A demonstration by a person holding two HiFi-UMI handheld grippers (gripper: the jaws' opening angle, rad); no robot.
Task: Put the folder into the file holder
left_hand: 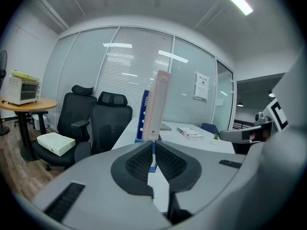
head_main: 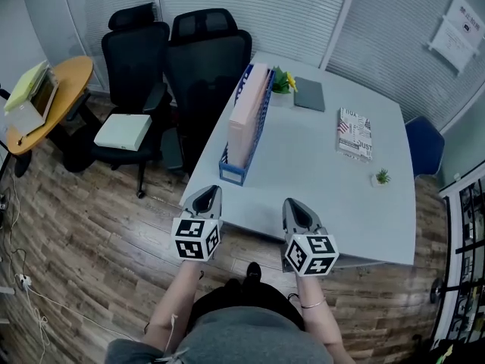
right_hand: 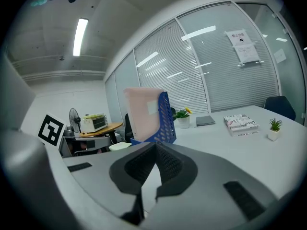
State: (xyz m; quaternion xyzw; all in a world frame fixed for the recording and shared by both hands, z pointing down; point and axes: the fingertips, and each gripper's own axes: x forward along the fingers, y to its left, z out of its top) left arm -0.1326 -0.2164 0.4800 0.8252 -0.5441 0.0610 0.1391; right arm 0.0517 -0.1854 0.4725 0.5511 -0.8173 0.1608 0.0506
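Observation:
A pale pink folder (head_main: 247,112) stands upright inside the blue mesh file holder (head_main: 256,131) at the left edge of the grey table (head_main: 318,180). Both grippers hover side by side at the table's near edge, short of the holder. My left gripper (head_main: 211,192) is shut with nothing between its jaws; the folder (left_hand: 157,107) and holder (left_hand: 144,111) rise straight ahead of it. My right gripper (head_main: 294,205) is also shut and empty, with the folder (right_hand: 140,114) and holder (right_hand: 165,114) ahead to its left.
On the table lie a magazine (head_main: 355,133), a grey notebook (head_main: 309,95), a potted flower (head_main: 282,80) and a tiny plant (head_main: 382,177). Two black office chairs (head_main: 182,67) stand left of the table, one with a white box (head_main: 123,131). A round wooden table (head_main: 45,101) sits far left.

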